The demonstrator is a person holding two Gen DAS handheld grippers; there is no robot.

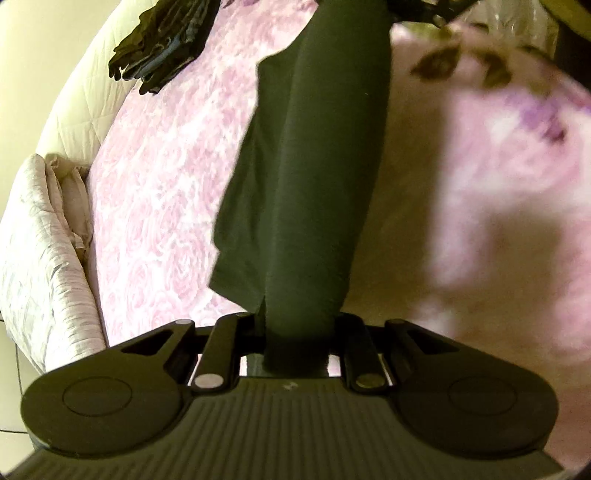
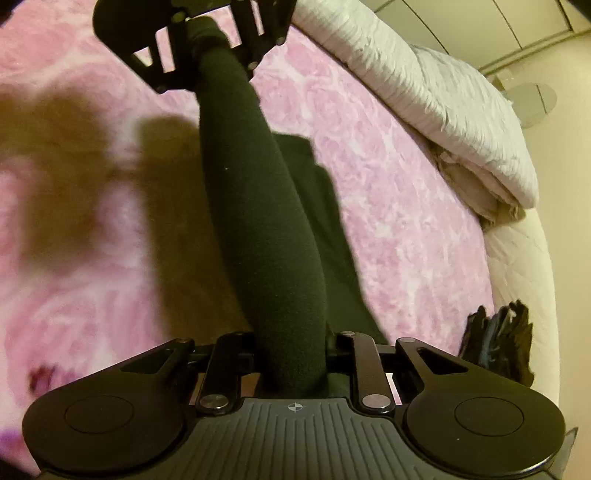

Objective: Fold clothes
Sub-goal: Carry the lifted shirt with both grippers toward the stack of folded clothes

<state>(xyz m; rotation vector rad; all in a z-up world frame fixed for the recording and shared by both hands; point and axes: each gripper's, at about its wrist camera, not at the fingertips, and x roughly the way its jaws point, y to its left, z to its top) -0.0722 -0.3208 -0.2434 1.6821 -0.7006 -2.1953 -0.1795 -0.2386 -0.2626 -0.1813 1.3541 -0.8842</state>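
Both hand-held grippers are on the same dark garment (image 1: 306, 177), stretched between them above the bed. The left hand-held gripper (image 1: 295, 343) pinches one bunched end of the cloth; the cloth runs straight out from between its fingers and up to the top of the left wrist view. A loose flap hangs off the left side of the taut band there. In the right wrist view, the right hand-held gripper (image 2: 291, 369) is clamped on the other end of the dark garment (image 2: 255, 206), rolled thick like a tube. At the far end of that tube sits the left hand-held gripper (image 2: 201, 33), closed on the fabric.

Beneath it all lies the pink floral bedspread (image 1: 162, 177), with shadows of the tools falling across it. Near the bed's edge rests a stack of folded dark clothes (image 1: 162, 40), seen again in the right view (image 2: 498, 343). A folded pale quilt (image 1: 40, 258) lies along the same edge, beside the white quilted mattress (image 1: 85, 107).
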